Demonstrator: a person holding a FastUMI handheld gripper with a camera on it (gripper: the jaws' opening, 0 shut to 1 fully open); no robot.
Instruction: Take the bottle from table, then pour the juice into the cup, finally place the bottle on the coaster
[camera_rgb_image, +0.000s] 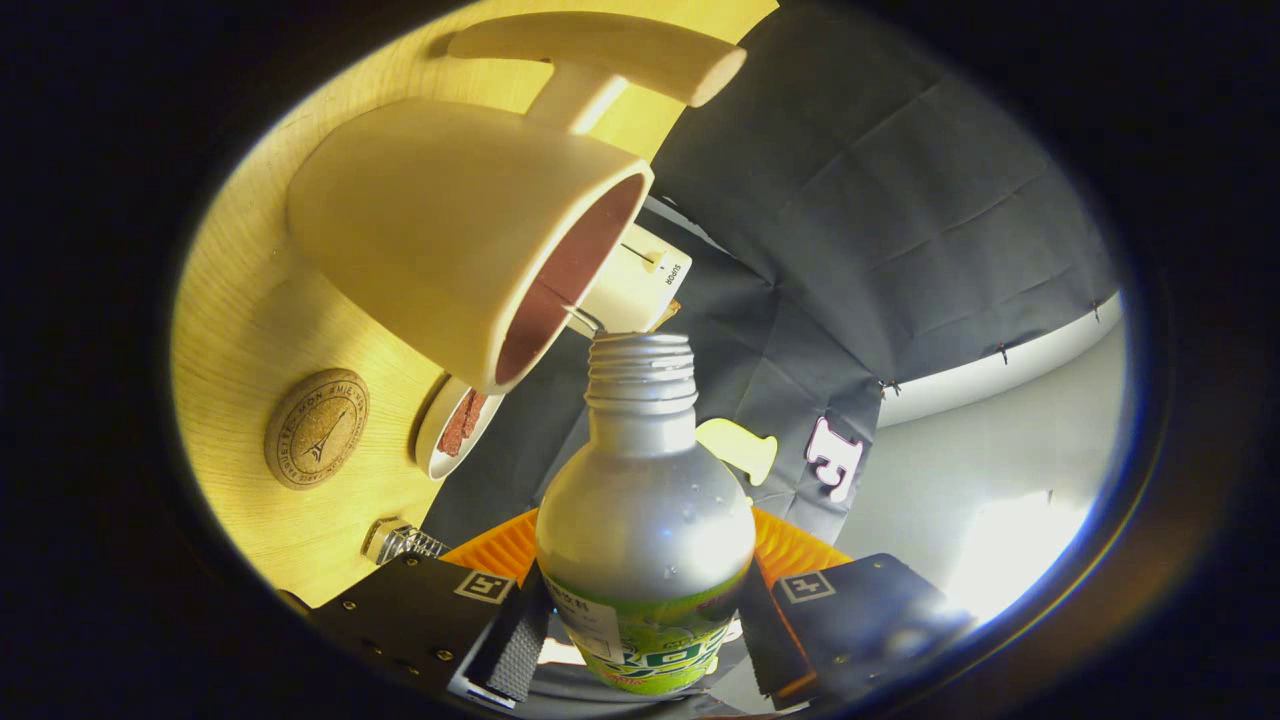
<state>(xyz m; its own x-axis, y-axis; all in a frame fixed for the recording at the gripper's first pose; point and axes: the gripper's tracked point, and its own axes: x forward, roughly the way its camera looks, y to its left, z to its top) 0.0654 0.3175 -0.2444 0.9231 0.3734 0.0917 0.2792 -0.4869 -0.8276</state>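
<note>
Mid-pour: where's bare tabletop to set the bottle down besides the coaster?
Gripper holds the bottle. Bare wood shows around the cork coaster and alongside the cup. It is crowded between the cup's mouth, the small dish and the white box.

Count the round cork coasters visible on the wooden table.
1. The round cork coaster lies on the light wooden table, beside the cream cup; others may hide behind the cup or the silver bottle the gripper holds.

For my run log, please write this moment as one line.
phase: pouring | gripper: shut on bottle | bottle: uncapped, mouth at cup rim | coaster: bare, on table beside cup
</note>
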